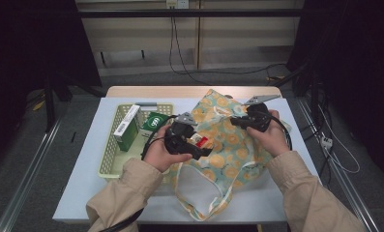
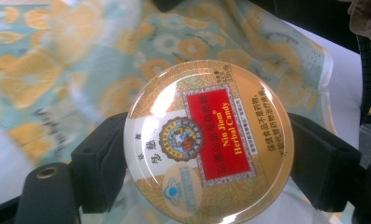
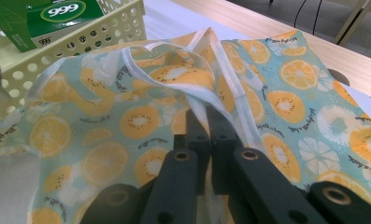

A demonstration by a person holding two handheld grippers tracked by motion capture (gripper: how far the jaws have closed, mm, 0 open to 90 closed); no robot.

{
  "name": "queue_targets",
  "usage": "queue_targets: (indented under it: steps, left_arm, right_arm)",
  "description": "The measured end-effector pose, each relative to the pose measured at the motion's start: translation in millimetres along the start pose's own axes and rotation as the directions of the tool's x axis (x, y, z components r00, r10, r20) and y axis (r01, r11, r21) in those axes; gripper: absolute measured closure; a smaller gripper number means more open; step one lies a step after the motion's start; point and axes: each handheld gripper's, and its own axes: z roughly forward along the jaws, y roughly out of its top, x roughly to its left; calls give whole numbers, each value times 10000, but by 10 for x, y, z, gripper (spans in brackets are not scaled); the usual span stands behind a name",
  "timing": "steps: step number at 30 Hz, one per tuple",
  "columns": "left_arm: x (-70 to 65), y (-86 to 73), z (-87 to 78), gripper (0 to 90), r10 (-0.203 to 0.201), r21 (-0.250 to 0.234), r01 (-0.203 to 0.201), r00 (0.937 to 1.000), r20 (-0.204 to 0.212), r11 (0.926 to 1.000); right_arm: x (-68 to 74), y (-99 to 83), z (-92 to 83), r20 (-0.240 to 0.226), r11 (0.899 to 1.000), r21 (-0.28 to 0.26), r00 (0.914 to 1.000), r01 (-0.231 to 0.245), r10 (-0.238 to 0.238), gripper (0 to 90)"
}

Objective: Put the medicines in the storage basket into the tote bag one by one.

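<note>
The round gold candy tin (image 2: 209, 142) carries a red panel reading "Nin Jiom Herbal Candy" in yellow, with Chinese characters beside it, a circular emblem at the centre of the lid and a small blue logo below that. It sits clamped across its width between the two black jaws of the left gripper (image 2: 206, 163), lid facing the camera, the jaws pressing its rim from either side. In the high view the tin (image 1: 200, 141) is held just above the mouth of the fruit-print tote bag (image 1: 228, 140), at the tip of the left gripper (image 1: 199, 145).

The bag is pale green cloth printed with orange and kiwi slices and small lines of script too fine to read. The right gripper (image 3: 205, 135) has its jaws pinched tight on the white-bound edge of the bag (image 3: 183, 93), lifting that rim; in the high view the right gripper (image 1: 238, 121) is at the bag's far right side.

To the left stands a pale yellow perforated basket (image 1: 113, 150) on the white table (image 1: 83, 169). Inside it, a green box marked "999" (image 1: 154, 122) leans beside a taller green-and-white carton (image 1: 126, 128) whose print cannot be read.
</note>
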Motion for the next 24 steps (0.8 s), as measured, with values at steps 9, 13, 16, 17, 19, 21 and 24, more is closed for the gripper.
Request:
queue_targets:
  steps: [9, 13, 16, 17, 19, 21, 24]
  left_arm:
    - [-91, 22, 362, 203, 125, 79, -126, 9997, 202, 9999]
    - [-90, 16, 495, 204, 108, 134, -111, 9997, 206, 9998]
    - [-72, 16, 579, 203, 87, 125, -89, 9999, 86, 9999]
    - [-69, 18, 607, 204, 98, 169, -99, 9999, 86, 9998]
    - [-53, 21, 655, 204, -33, 195, 32, 10000, 69, 9998]
    - [-27, 27, 695, 203, -160, 96, 160, 9999, -13, 9998]
    - [23, 26, 762, 203, -320, 41, 320, 9994, -115, 9995]
  right_arm:
    - [10, 2, -15, 20, 10000, -16, 10000, -1, 1, 899]
    - [15, 3, -27, 24, 10000, -22, 10000, 1, -1, 899]
    - [9, -3, -27, 28, 10000, 7, 10000, 20, -20, 899]
    - [8, -5, -23, 26, 10000, 15, 10000, 10, -10, 899]
    - [2, -9, -16, 37, 10000, 9, 10000, 26, -26, 899]
    - [-1, -10, -11, 81, 10000, 22, 10000, 19, -19, 899]
    - [-4, -9, -7, 117, 10000, 23, 9999, 0, 0, 899]
